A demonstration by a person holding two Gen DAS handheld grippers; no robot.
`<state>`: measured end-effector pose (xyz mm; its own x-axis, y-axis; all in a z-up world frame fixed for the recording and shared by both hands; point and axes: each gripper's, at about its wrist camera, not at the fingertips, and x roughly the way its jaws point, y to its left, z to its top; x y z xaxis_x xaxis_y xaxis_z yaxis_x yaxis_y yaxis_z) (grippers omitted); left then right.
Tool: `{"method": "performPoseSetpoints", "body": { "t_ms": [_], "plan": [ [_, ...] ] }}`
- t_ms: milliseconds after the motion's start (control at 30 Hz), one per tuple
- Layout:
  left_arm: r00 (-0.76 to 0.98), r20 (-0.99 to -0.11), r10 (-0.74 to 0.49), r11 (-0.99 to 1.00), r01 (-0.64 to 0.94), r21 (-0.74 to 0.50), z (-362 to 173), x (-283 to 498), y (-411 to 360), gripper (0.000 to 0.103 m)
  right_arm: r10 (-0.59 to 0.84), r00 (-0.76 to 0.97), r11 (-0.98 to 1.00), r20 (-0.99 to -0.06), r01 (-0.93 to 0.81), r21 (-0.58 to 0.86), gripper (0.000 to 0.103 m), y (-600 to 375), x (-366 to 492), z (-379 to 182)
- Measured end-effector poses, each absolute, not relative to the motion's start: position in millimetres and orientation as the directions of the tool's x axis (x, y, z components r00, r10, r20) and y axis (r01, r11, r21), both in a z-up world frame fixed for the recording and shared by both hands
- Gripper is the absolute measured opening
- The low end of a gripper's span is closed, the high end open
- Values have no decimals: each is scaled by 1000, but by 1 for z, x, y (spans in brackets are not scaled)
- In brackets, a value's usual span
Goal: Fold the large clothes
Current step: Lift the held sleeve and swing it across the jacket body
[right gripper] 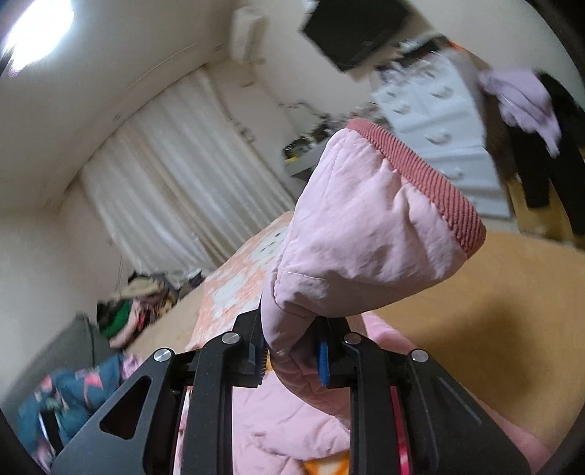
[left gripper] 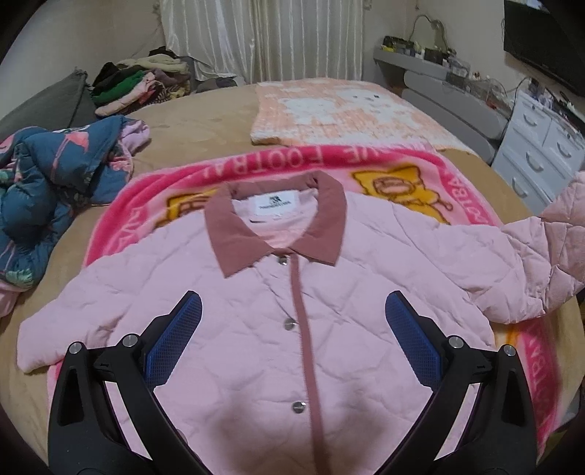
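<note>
Pink quilted jacket (left gripper: 256, 292) lies buttoned, face-up, one sleeve (right gripper: 365, 226) lifted.

Cream walls (left gripper: 109, 33), plain. White pleated curtain (left gripper: 261, 36) top centre of left view, floor-length. Tan bed cover (left gripper: 204, 120) fills middle. Grey cushion (left gripper: 55, 102) at left edge. Heap of mixed clothes (left gripper: 140, 82) upper left, by curtain. Grey cluttered shelf (left gripper: 431, 62) upper right. White drawer chest (left gripper: 541, 153) at right edge. Black wall screen (left gripper: 544, 36) top right corner. Bright ceiling light (right gripper: 36, 29) top left of right view. White wall air conditioner (right gripper: 248, 33) top centre there.
</note>
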<state>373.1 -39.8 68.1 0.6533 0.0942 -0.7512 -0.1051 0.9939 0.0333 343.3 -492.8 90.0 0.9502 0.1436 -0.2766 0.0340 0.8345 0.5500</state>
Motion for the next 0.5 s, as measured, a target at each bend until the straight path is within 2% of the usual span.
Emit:
{"method": "performPoseSetpoints", "body": {
  "t_ms": [267, 500],
  "plan": [
    [689, -721, 73, 993, -121, -15, 87, 362, -5, 94, 227, 939, 898, -258, -99, 429, 20, -407, 353, 143],
    [710, -701, 61, 988, -143, -58, 102, 354, 31, 94, 277, 930, 905, -239, -170, 390, 20, -350, 357, 170]
  ]
}}
